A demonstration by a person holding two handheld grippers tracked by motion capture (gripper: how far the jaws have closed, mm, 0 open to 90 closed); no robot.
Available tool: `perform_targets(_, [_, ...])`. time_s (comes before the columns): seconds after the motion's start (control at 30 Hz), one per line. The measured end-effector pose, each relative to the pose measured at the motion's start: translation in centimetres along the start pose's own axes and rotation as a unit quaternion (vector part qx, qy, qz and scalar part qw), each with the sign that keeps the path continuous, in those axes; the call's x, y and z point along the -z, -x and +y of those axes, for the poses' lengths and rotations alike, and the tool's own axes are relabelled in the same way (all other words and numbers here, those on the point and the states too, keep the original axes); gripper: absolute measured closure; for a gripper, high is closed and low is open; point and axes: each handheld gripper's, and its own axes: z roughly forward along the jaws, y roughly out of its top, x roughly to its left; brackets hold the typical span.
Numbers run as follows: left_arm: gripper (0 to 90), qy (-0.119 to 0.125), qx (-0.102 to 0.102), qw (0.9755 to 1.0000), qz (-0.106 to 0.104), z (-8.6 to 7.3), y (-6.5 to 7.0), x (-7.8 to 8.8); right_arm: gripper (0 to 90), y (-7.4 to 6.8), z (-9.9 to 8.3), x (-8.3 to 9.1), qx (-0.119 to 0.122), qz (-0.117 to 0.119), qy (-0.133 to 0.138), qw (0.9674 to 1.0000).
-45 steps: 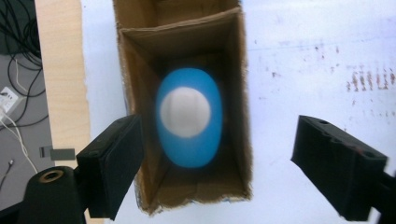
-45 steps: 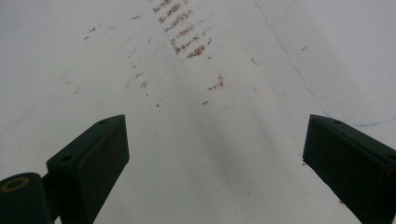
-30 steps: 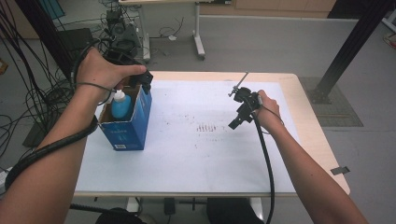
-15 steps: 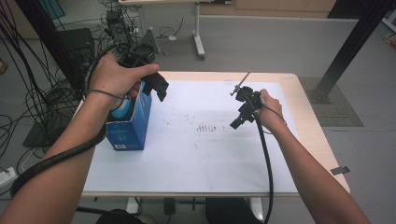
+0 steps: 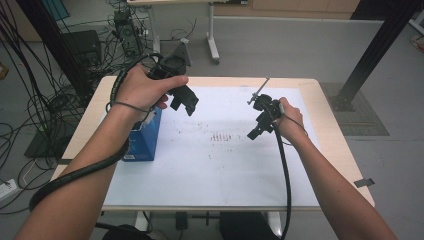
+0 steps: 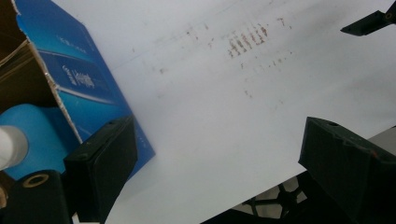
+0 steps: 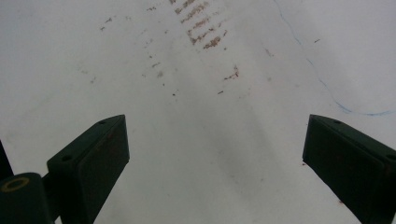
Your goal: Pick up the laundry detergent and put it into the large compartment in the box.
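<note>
An open blue carton [image 5: 145,142] stands at the table's left, on the edge of the white sheet [image 5: 215,165]. In the left gripper view the carton [image 6: 88,79] holds a blue bottle [image 6: 32,128] with a white cap. My left gripper [image 5: 185,102] hovers just right of the carton, over the sheet. Its jaws [image 6: 217,135] have just been opening and hold nothing. My right gripper [image 5: 254,132] hangs open over the sheet's right part, with nothing between its fingers [image 7: 215,135]. Its tip [image 6: 369,23] also shows far off in the left gripper view.
Rows of brown marks [image 5: 220,136] stain the middle of the sheet, and a thin blue line [image 7: 327,88] curves across it. Cables and equipment [image 5: 60,65] crowd the floor to the left. A black post [image 5: 380,45] rises at the back right.
My left gripper has moved right, from above the carton to over the sheet beside it. The right gripper has kept still.
</note>
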Motion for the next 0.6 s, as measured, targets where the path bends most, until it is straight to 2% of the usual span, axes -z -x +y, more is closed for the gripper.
perform_targets(0.2, [11.8,-0.006,0.0,1.0,-0.003,0.1,0.9,-1.4,7.0,0.0,-0.2,-0.1,-0.001,0.0,0.0,1.0])
perform_targets(0.37, [11.8,-0.014,0.009,0.9998,0.009,0.1,1.7,-2.6,7.0,0.0,-0.3,-0.1,-0.004,-0.002,-0.003,1.0])
perform_targets(0.6, [11.8,-0.026,0.007,0.9996,-0.002,-0.2,2.3,-4.0,7.0,-0.1,-0.4,-0.1,-0.003,-0.002,-0.003,1.0])
